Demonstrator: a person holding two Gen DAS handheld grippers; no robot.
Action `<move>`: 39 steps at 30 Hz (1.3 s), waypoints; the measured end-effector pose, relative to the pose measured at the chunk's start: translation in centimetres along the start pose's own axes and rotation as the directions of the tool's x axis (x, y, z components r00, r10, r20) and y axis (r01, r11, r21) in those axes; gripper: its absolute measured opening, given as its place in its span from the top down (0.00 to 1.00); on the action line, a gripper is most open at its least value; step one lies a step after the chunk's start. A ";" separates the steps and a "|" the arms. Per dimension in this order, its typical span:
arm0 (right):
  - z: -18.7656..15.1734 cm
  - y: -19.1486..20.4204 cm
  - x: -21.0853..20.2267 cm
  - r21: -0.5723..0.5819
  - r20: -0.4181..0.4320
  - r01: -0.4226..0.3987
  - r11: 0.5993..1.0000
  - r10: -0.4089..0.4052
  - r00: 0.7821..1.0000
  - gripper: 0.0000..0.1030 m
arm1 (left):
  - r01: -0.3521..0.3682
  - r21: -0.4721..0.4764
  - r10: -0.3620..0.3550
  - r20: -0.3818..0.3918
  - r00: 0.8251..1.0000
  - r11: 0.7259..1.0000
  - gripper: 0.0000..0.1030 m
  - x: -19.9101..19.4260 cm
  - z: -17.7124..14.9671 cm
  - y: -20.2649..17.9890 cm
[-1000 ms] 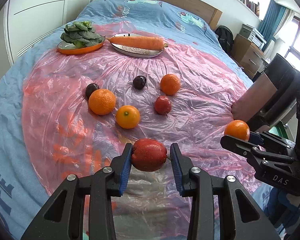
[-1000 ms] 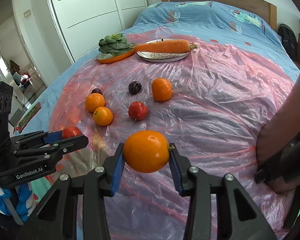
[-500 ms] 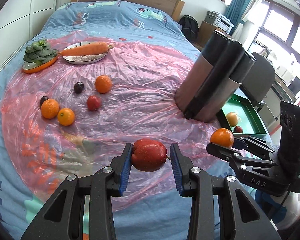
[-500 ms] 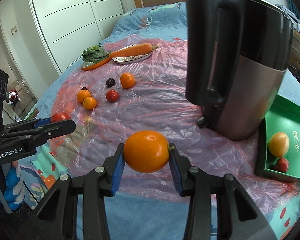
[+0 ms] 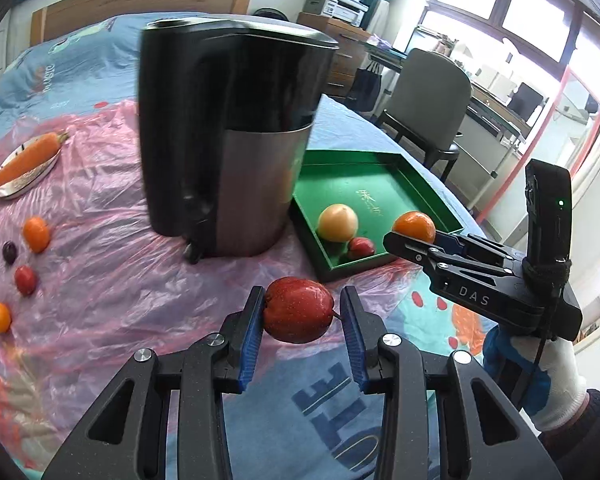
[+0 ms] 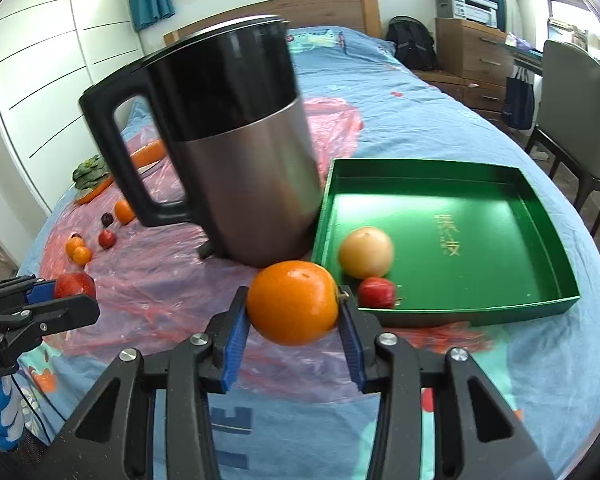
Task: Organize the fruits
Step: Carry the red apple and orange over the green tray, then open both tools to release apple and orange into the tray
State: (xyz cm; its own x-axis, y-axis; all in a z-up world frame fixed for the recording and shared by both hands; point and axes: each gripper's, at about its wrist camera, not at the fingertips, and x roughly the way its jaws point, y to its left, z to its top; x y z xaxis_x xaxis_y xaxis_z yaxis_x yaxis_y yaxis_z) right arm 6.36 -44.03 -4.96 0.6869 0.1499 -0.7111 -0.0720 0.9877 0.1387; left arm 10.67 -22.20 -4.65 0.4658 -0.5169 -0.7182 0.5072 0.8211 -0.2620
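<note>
My left gripper (image 5: 302, 312) is shut on a red apple (image 5: 298, 310), held above the pink plastic sheet near the bed's front edge. My right gripper (image 6: 292, 304) is shut on an orange (image 6: 292, 302), just left of the green tray's (image 6: 540, 216) near corner. The right gripper also shows in the left wrist view (image 5: 416, 232) with its orange over the tray's near edge. The tray holds a pale yellow fruit (image 6: 366, 252) and a small red fruit (image 6: 377, 293). Several oranges and small dark and red fruits (image 5: 26, 280) lie on the sheet at far left.
A tall black and steel kettle (image 6: 236, 152) stands just left of the tray. A carrot on a plate (image 5: 24, 160) and greens on an orange dish (image 6: 90, 172) sit farther back. A chair (image 5: 428, 108) and a desk stand beside the bed.
Both grippers have swung right with their fruits still held. The kettle and green tray are now close ahead; the loose fruits have slid to the far left.
</note>
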 end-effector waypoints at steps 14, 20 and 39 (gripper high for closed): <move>5.7 -14.7 6.6 0.086 0.044 0.184 0.979 -0.189 0.981 0.36 | 0.002 0.159 0.005 -0.047 0.999 0.987 0.68 15.1 10.8 -7.4; 7.6 -19.3 10.4 0.114 -0.045 0.249 0.962 -0.246 0.968 0.36 | -0.047 0.171 0.069 -0.126 0.990 0.984 0.68 20.6 10.8 -8.4; 6.7 -20.9 13.5 0.035 -0.088 0.248 0.968 -0.245 0.966 0.35 | -0.109 0.199 0.139 -0.141 0.980 0.974 0.68 23.9 8.0 -8.3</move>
State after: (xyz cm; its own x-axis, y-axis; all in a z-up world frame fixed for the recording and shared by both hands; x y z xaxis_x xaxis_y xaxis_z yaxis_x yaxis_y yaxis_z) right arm 22.01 -62.97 -12.82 0.6177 -0.0930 -0.7809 0.1266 0.9918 -0.0180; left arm 23.43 -43.27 -14.46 0.4245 -0.3583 -0.8315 0.5875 0.8078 -0.0481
